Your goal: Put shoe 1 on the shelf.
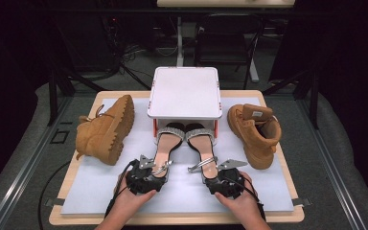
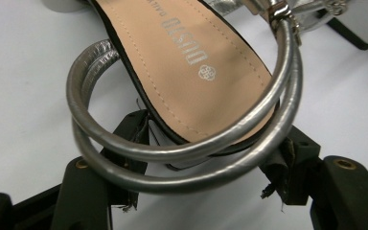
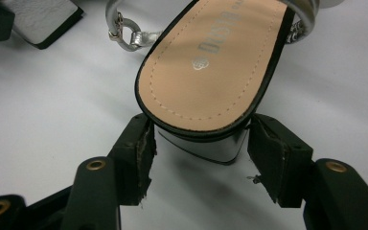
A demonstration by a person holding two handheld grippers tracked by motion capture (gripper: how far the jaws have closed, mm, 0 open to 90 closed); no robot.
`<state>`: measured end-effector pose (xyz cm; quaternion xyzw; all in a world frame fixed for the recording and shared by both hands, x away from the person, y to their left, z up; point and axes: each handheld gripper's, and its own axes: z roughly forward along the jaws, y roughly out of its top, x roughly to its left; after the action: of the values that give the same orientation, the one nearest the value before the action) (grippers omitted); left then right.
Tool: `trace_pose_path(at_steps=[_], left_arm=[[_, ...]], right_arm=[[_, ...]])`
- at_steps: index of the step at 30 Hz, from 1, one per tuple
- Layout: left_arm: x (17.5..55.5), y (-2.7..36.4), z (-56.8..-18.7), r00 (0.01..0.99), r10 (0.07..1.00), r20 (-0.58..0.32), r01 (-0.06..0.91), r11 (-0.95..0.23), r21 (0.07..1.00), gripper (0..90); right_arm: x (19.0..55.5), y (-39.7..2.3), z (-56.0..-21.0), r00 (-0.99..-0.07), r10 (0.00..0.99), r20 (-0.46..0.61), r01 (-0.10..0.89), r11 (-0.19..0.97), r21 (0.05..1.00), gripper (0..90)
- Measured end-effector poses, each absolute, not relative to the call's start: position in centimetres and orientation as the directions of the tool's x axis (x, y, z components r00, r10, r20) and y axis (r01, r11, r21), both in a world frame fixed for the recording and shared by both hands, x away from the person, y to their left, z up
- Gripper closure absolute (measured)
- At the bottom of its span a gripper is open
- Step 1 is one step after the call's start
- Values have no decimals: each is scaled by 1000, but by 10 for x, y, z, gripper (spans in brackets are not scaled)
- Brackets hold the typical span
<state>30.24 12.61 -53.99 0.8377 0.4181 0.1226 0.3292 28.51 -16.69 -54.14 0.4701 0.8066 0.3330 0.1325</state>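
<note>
A pair of silver-strapped sandals with tan insoles lies side by side at the table's middle, toes under a white box (image 1: pixel 184 93). My left gripper (image 1: pixel 159 168) has its jaws on either side of the left sandal (image 1: pixel 165 149) at the heel. In the left gripper view the pads (image 2: pixel 136 132) bear on the sole's rim, and the silver ankle strap (image 2: pixel 182 155) loops over the jaws. My right gripper (image 1: pixel 211 171) holds the right sandal (image 1: pixel 202 146) the same way, with its pads (image 3: pixel 141 143) against the block heel (image 3: pixel 201 143).
A tan boot (image 1: pixel 105 130) lies on its side to the left, and its mate (image 1: pixel 254 132) stands upright to the right. Everything rests on a pale mat (image 1: pixel 91 189) over a wooden tabletop. A chair and cables stand behind the table.
</note>
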Motion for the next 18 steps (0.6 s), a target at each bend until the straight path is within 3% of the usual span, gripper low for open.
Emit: trace_pose_path(at_steps=[18], left_arm=[[303, 118, -542, 635, 771, -56, 598, -444, 668, 394]], right_arm=[[285, -161, -545, -536, 838, 107, 653, 331, 681, 427]])
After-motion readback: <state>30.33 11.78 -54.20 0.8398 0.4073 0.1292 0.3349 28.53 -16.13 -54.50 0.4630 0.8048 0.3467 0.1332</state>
